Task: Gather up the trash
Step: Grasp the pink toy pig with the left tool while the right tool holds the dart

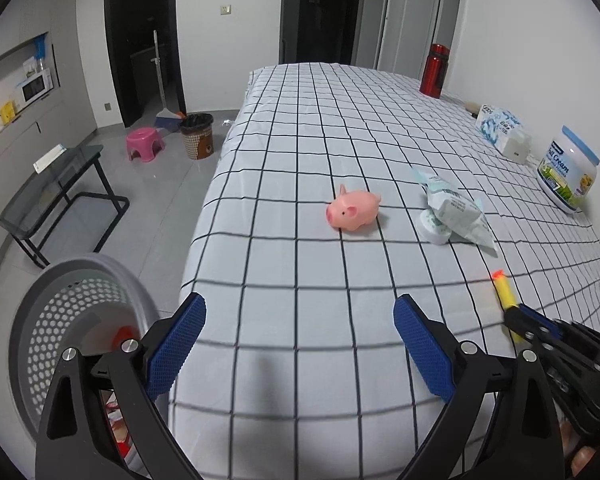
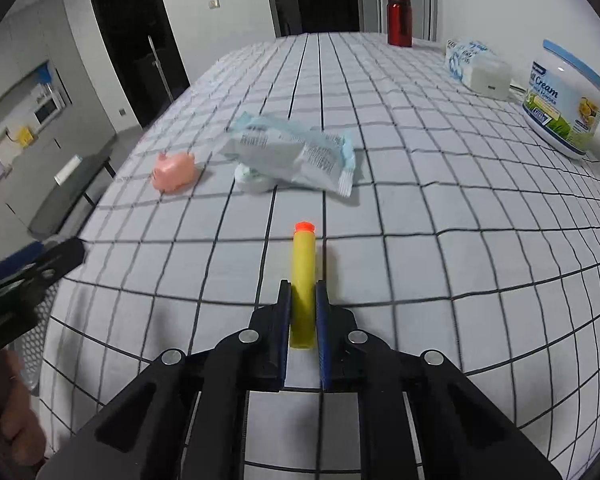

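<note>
Item one: my right gripper (image 2: 303, 300), jaws clamped on a yellow foam dart (image 2: 304, 280) with an orange tip. The dart lies lengthwise between the blue pads, tip pointing away from me, low over the near part of the checked tablecloth (image 2: 420, 240).

Item two: my left gripper (image 1: 300, 320), jaws wide apart with nothing between them, hanging over the near left edge of the table.

Item three: a grey perforated basket (image 1: 84, 304), beside and below the table's left edge, just under my left gripper's left finger. Something orange-red shows inside it, too blurred to name.

Item four: a crumpled white and pale blue wrapper (image 2: 296, 152), mid-table beyond the dart, resting partly on a small round white lid (image 2: 252, 180).

Item five: a pink toy pig (image 2: 175, 170), standing left of the wrapper and apart from it.

Item six, along the right edge of the table: a large white tub with a blue lid (image 2: 564, 104), a pack of tissues (image 2: 476, 66) next to it, and a red bottle (image 2: 399, 18) upright at the far end.

Item seven, on the floor at far left: a brown bin with a black liner (image 1: 198, 136), a pink stool (image 1: 144, 144) and a dark glass side table (image 1: 60, 192).
</note>
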A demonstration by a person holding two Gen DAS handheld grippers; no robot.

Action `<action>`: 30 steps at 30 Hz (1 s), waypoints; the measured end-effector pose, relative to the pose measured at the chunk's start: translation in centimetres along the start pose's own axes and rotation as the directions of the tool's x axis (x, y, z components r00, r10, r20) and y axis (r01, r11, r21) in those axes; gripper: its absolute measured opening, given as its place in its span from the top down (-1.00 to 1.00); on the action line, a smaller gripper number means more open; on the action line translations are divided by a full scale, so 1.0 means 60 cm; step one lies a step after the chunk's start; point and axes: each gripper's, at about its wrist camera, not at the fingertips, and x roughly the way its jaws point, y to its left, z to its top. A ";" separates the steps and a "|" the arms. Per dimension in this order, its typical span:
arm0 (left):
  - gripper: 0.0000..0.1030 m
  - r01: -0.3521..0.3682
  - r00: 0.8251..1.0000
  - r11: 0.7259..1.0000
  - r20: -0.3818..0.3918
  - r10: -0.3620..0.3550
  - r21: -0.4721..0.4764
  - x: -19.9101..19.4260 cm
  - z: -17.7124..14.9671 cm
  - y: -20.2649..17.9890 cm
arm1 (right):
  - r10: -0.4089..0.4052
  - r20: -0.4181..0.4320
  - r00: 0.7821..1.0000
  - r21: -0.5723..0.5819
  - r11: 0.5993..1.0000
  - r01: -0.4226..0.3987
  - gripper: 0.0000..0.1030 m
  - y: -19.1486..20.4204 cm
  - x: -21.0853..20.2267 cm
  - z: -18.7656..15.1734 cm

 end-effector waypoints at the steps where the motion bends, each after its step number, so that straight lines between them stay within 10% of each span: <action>1: -0.81 -0.003 1.000 1.000 -0.001 0.003 0.003 0.006 0.004 -0.004 | 0.008 0.011 1.000 0.008 1.000 -0.008 0.77 -0.006 -0.006 0.002; 21: -0.78 -0.002 0.994 1.000 -0.112 0.001 -0.009 0.165 0.086 -0.062 | 0.126 0.081 0.989 0.118 0.984 -0.135 0.77 -0.067 -0.032 0.009; 30: 0.09 0.010 0.995 0.999 -0.103 -0.007 0.034 0.173 0.097 -0.077 | 0.139 0.081 0.987 0.117 0.982 -0.147 0.77 -0.067 -0.032 0.008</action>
